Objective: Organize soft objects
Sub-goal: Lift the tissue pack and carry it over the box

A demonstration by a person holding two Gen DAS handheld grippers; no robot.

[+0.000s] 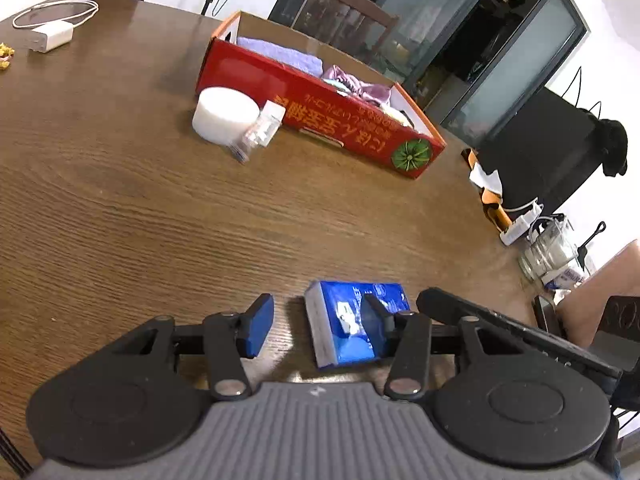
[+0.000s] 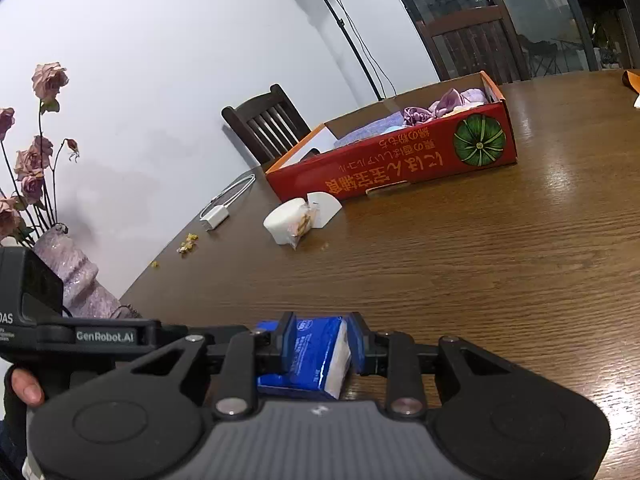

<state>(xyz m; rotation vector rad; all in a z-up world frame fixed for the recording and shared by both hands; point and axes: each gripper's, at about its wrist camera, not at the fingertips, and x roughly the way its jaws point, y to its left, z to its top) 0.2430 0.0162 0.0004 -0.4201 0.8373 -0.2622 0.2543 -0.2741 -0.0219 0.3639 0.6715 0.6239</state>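
Pack: a blue plastic-wrapped pocket tissue pack (image 2: 316, 356) is seen near the edge of the brown wood-grain table (image 2: 500, 280), well apart from the red cardboard box (image 2: 400, 168) that holds purple cloths.
Handling: judged light, soft and compressible, with a slick wrapper; best pinched across the flat faces, mid-pack, gently.
Right gripper (image 2: 322, 344): narrowed onto the pack, pads pressed on both sides.
Left gripper (image 1: 320, 320): spread partway, nothing pinched; the pack (image 1: 352, 320) is seen beside its right finger.
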